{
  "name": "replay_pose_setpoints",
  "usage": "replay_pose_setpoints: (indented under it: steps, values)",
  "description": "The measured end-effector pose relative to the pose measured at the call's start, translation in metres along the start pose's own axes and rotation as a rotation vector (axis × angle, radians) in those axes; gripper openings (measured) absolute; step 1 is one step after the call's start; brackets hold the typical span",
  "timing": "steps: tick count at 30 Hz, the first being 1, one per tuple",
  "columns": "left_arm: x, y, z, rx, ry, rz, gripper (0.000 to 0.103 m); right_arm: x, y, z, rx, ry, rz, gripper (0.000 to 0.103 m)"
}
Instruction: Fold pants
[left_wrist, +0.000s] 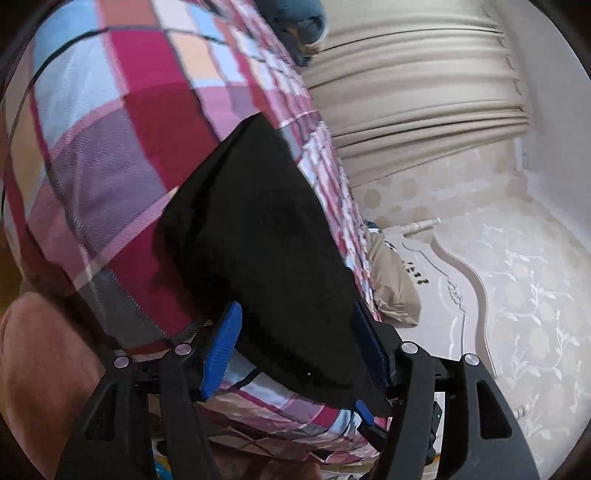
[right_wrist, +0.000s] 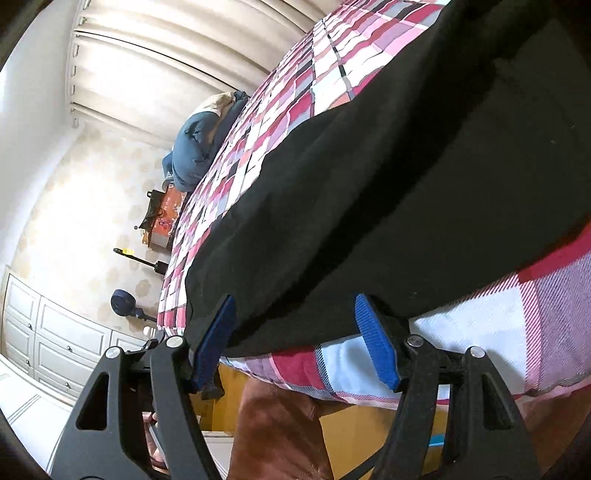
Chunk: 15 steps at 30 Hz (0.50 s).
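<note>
Black pants (left_wrist: 266, 236) lie on a plaid bedspread (left_wrist: 122, 155) near the bed's edge. In the left wrist view my left gripper (left_wrist: 295, 332) is open, its blue pads (left_wrist: 223, 343) on either side of the pants' near end, the cloth lying between them. In the right wrist view the pants (right_wrist: 406, 184) stretch across the plaid bedspread (right_wrist: 498, 321). My right gripper (right_wrist: 295, 332) is open, its blue pads (right_wrist: 376, 343) straddling the pants' near edge. The right-hand pad of the left gripper is mostly hidden by the cloth.
Beige curtains (left_wrist: 413, 88) hang behind the bed. A white carved headboard (left_wrist: 454, 288) and a tan pillow (left_wrist: 391, 280) are at one end. A pile of blue bedding (right_wrist: 199, 147), a fan (right_wrist: 123, 302) and white drawers (right_wrist: 55, 339) show in the right wrist view.
</note>
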<state>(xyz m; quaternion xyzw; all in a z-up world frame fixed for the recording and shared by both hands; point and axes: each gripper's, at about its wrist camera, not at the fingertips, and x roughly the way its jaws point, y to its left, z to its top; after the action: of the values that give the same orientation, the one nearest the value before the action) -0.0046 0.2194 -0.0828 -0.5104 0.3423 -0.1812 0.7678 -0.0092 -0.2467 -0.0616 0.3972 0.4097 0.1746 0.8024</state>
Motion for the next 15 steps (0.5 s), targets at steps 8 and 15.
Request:
replay_pose_setpoints:
  steps: [8,15]
  values:
    - [-0.007,0.011,0.007,-0.063,-0.065,0.028,0.061,0.0,-0.006,0.001,0.03,-0.005,0.025,0.068]
    - [0.006,0.001,0.015,-0.009,-0.093,0.11,0.055,0.008,-0.004,0.014,0.047,-0.037,0.024,0.068]
